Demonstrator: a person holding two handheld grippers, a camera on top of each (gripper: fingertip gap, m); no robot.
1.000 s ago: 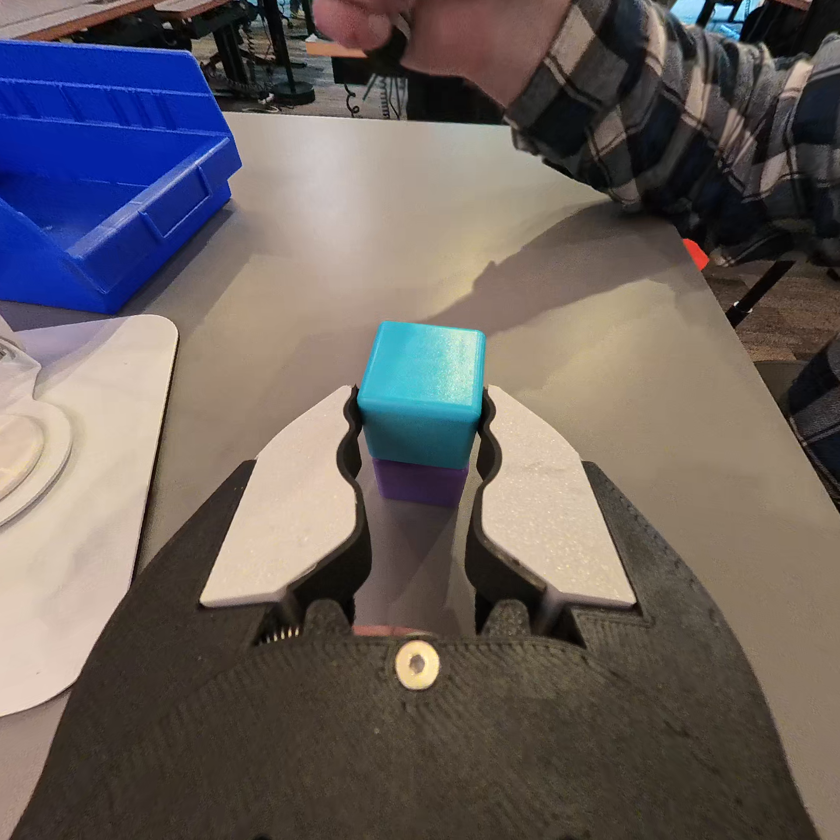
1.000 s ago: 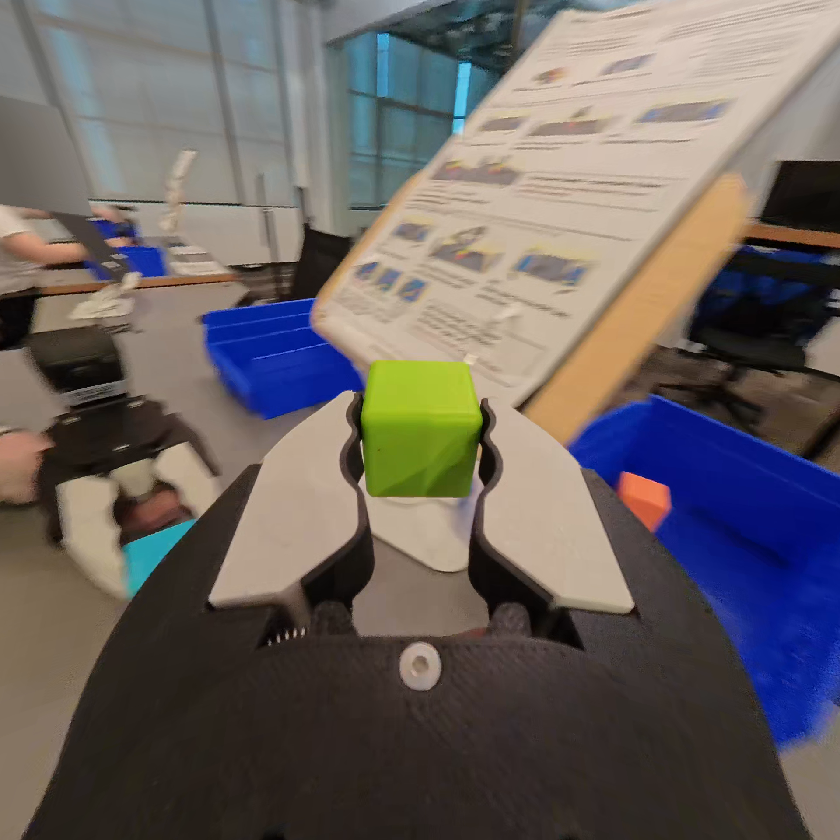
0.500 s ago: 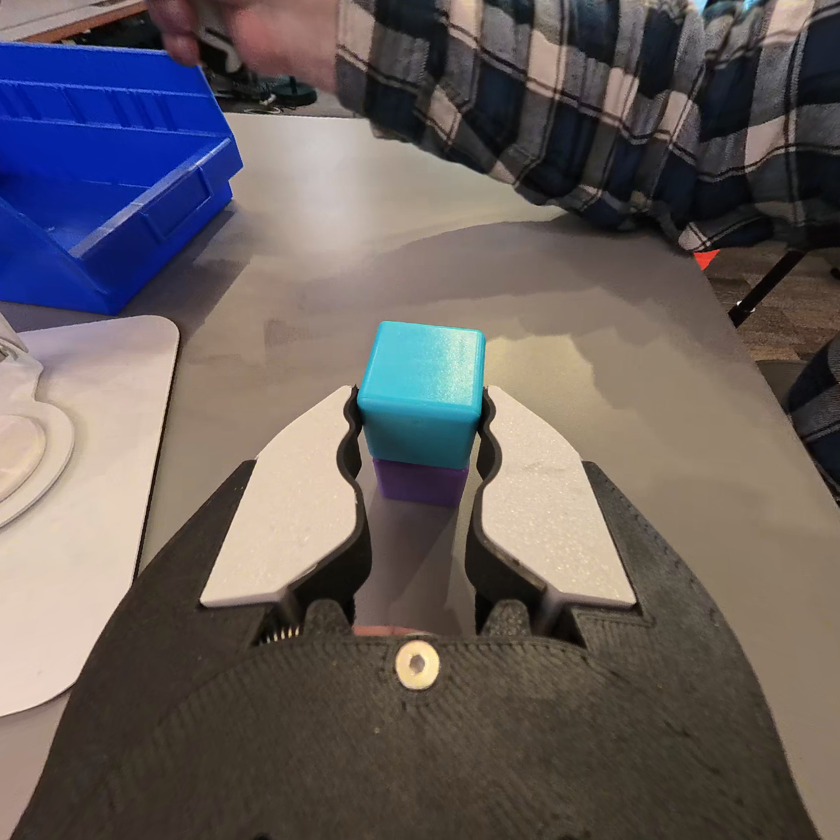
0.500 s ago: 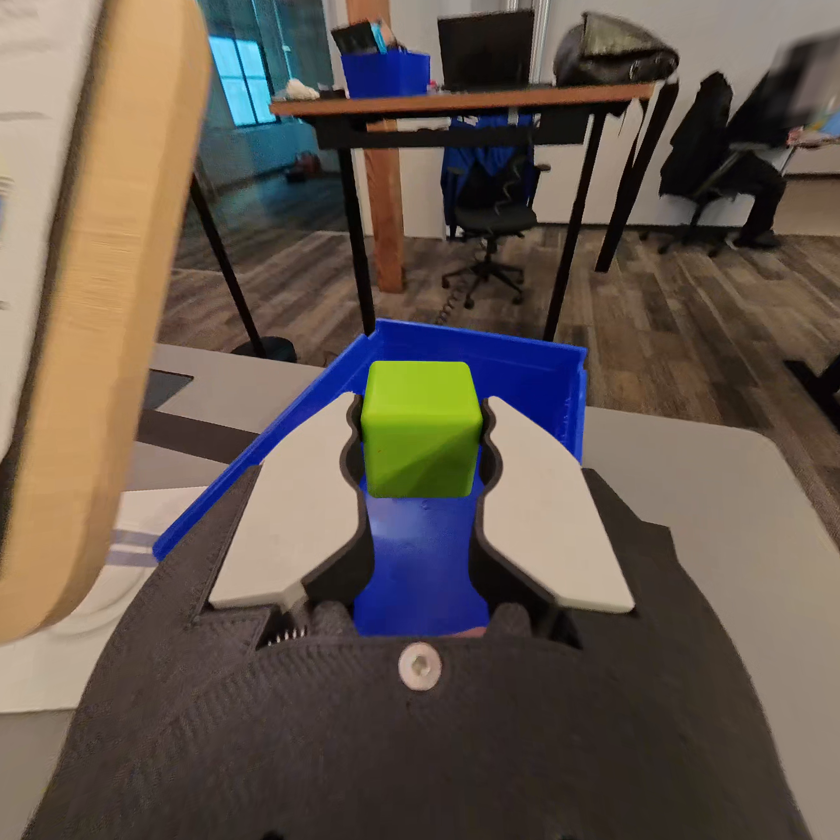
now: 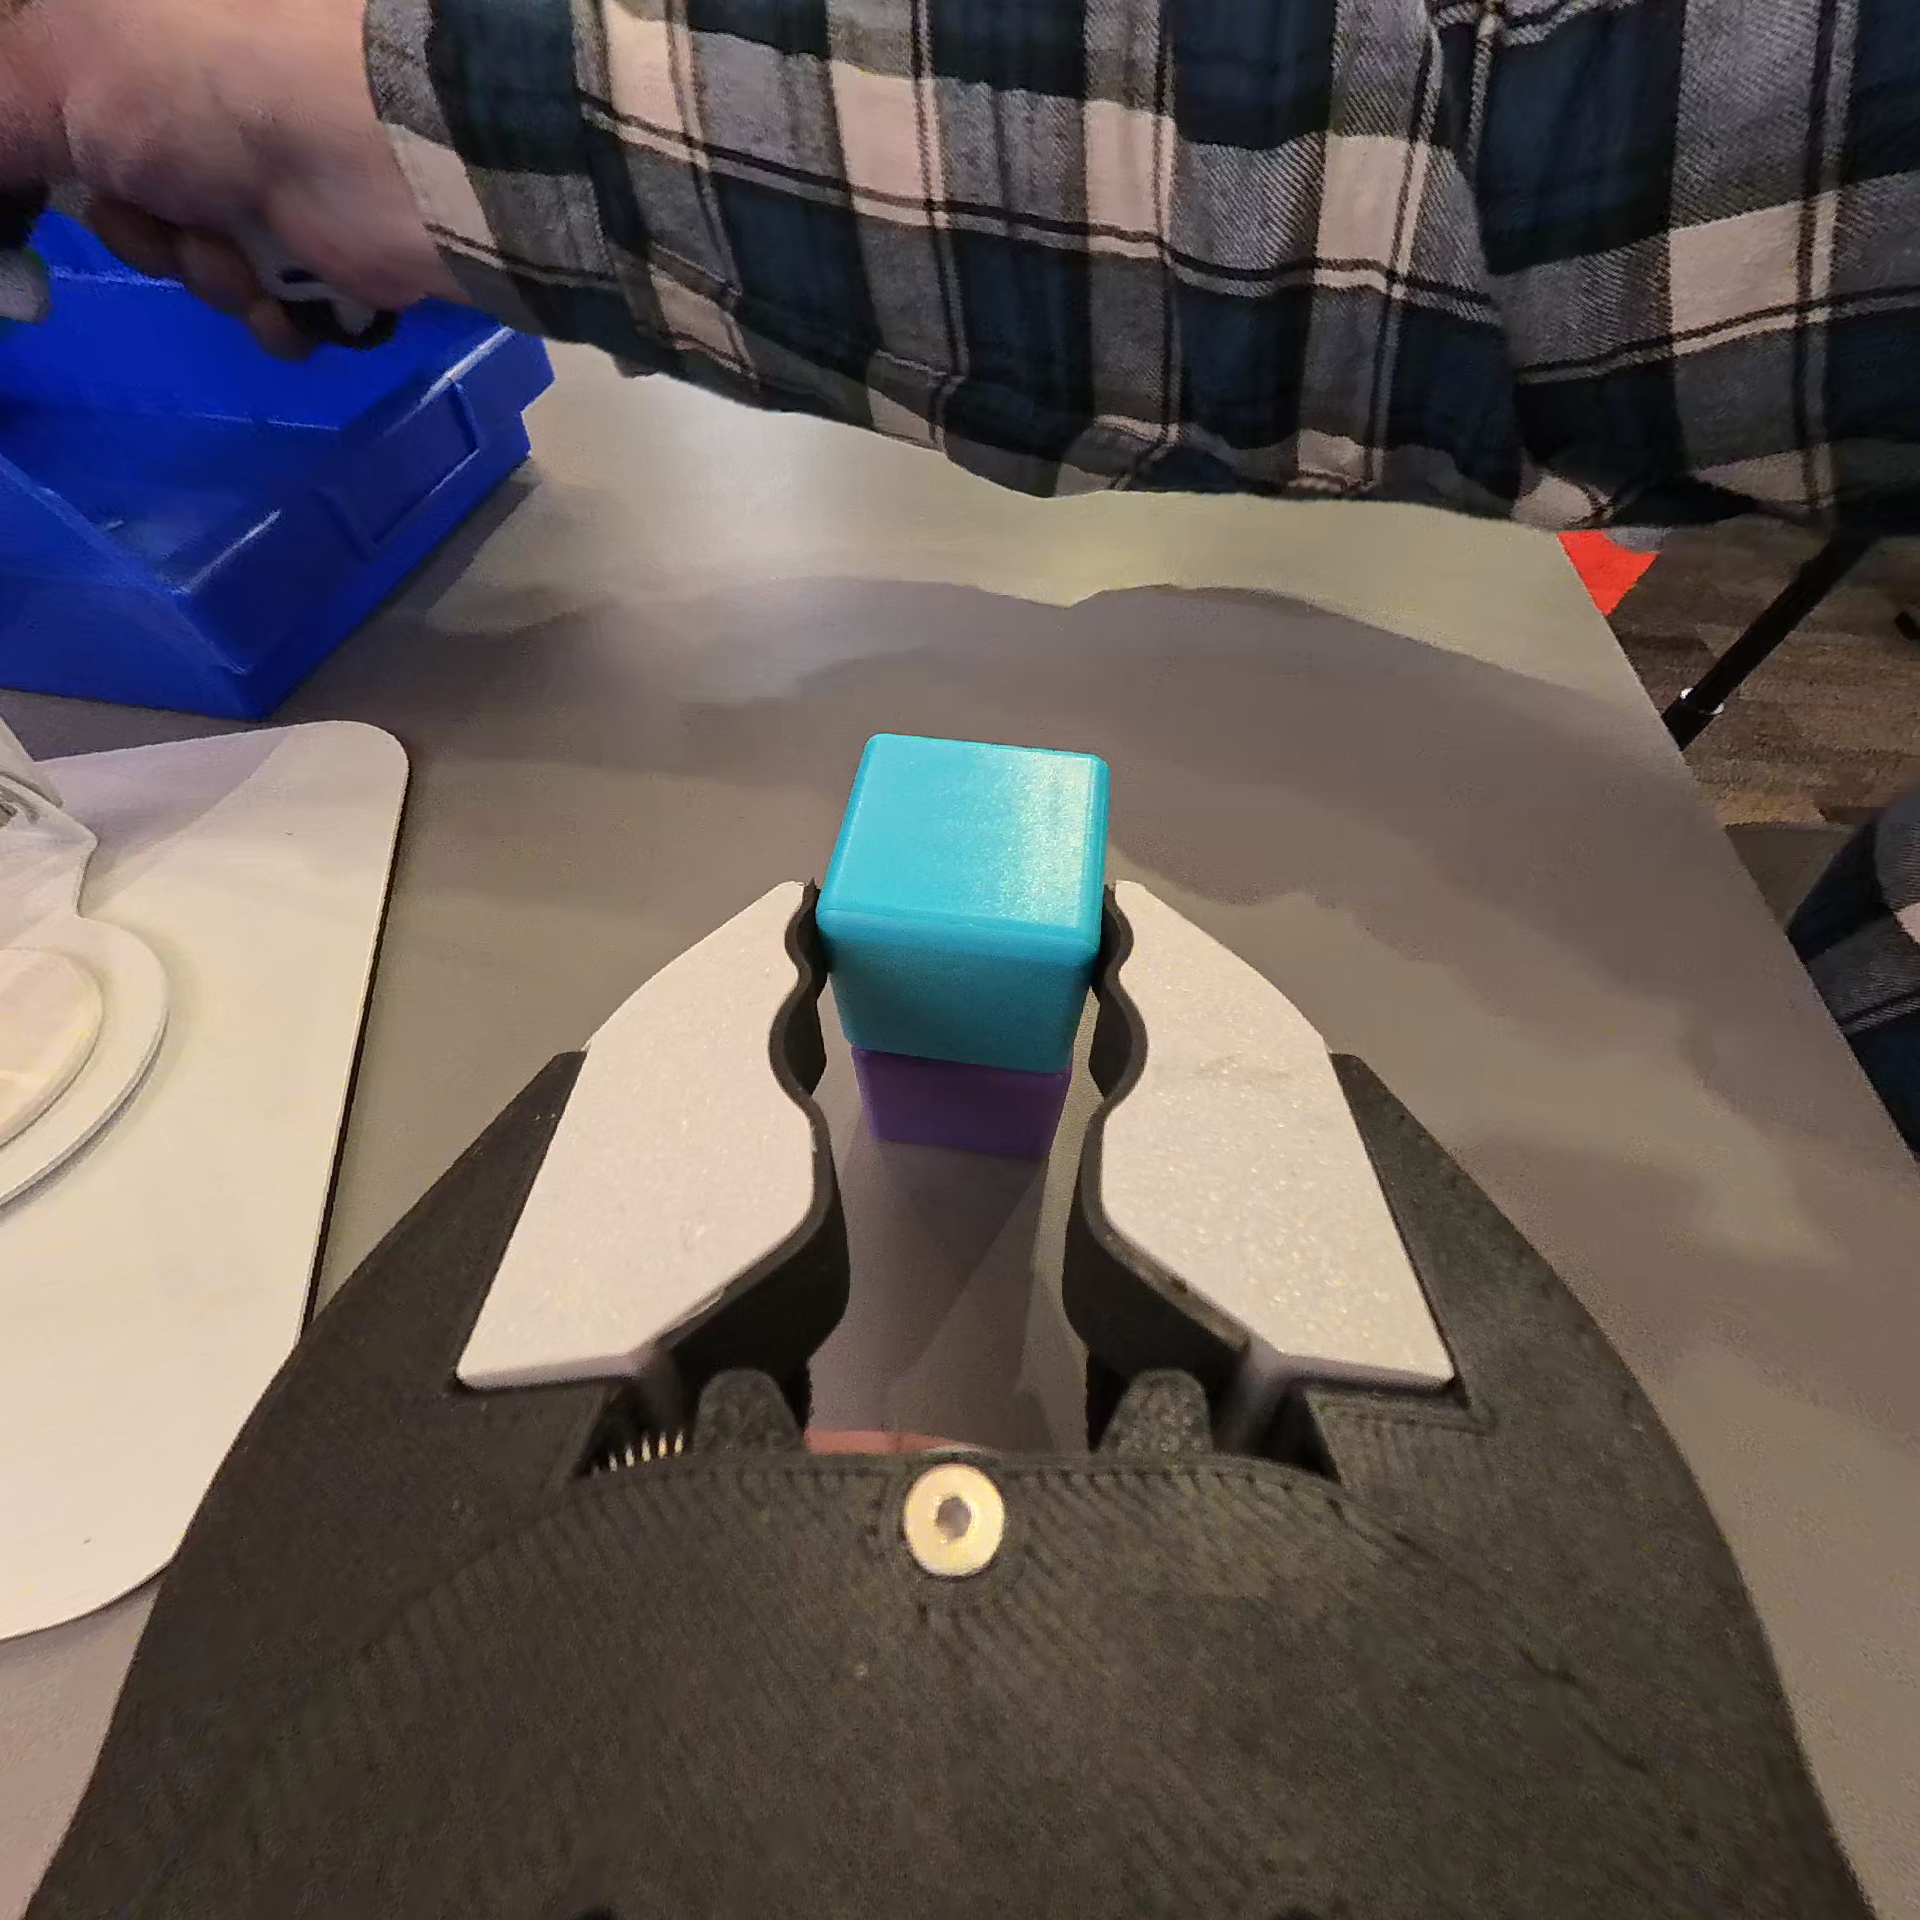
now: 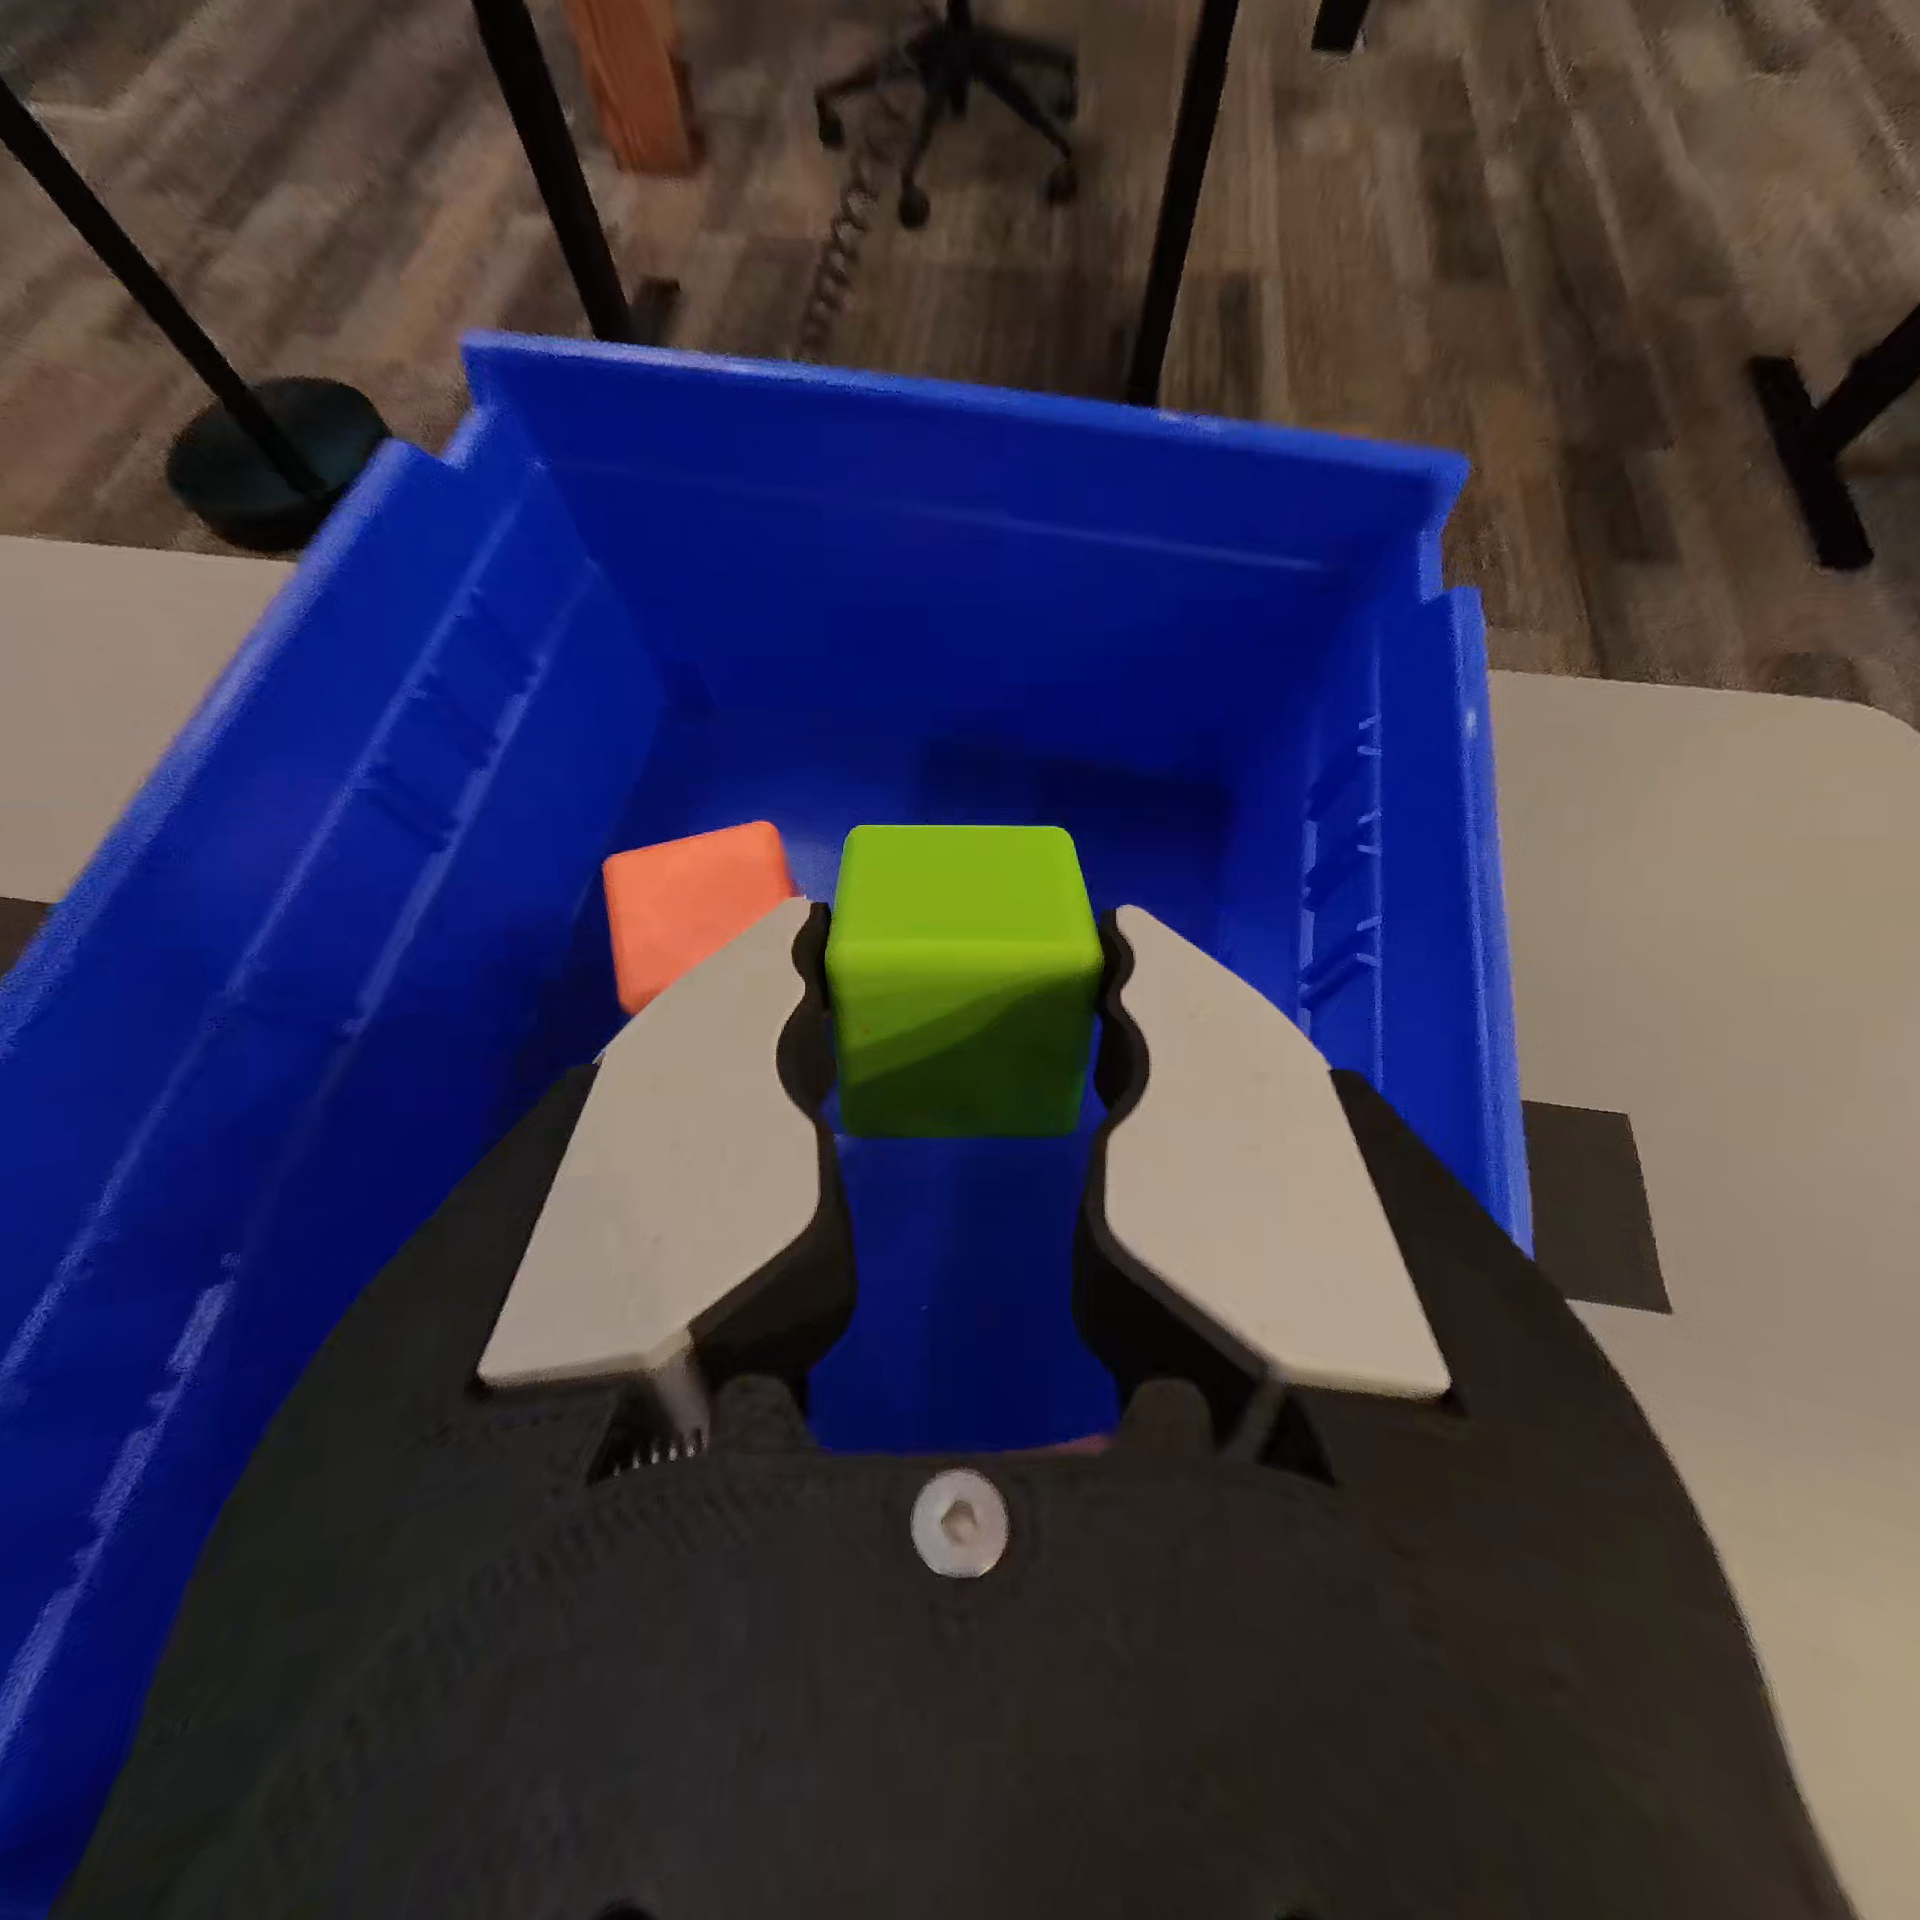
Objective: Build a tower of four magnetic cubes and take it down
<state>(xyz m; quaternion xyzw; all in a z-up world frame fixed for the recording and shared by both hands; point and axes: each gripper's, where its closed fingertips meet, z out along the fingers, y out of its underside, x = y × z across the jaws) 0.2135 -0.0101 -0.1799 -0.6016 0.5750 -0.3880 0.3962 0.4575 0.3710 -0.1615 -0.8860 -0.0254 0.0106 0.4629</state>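
In the left wrist view my left gripper [image 5: 961,914] is shut on a teal cube [image 5: 961,899] that sits on a purple cube [image 5: 961,1103] on the grey table [image 5: 1299,1039]. In the right wrist view my right gripper [image 6: 961,935] is shut on a green cube [image 6: 961,977] and holds it over the inside of a blue bin [image 6: 312,883]. An orange cube [image 6: 691,904] lies on the bin floor just left of the green one. Whether the green cube touches the bin floor is hidden.
The blue bin [image 5: 208,499] stands at the table's far left, with a person's hand [image 5: 208,177] and plaid sleeve [image 5: 1143,239] reaching over it. A white mat [image 5: 208,1143] lies on the left. The table's right edge [image 5: 1683,831] is close. Black tape [image 6: 1590,1205] marks the table beside the bin. The left gripper's tips are roughly 45 centimeters from the right gripper's.
My right gripper has swung round with the green cube and come down into the blue bin. The plaid sleeve has moved left across the left wrist view. My left gripper has not moved.
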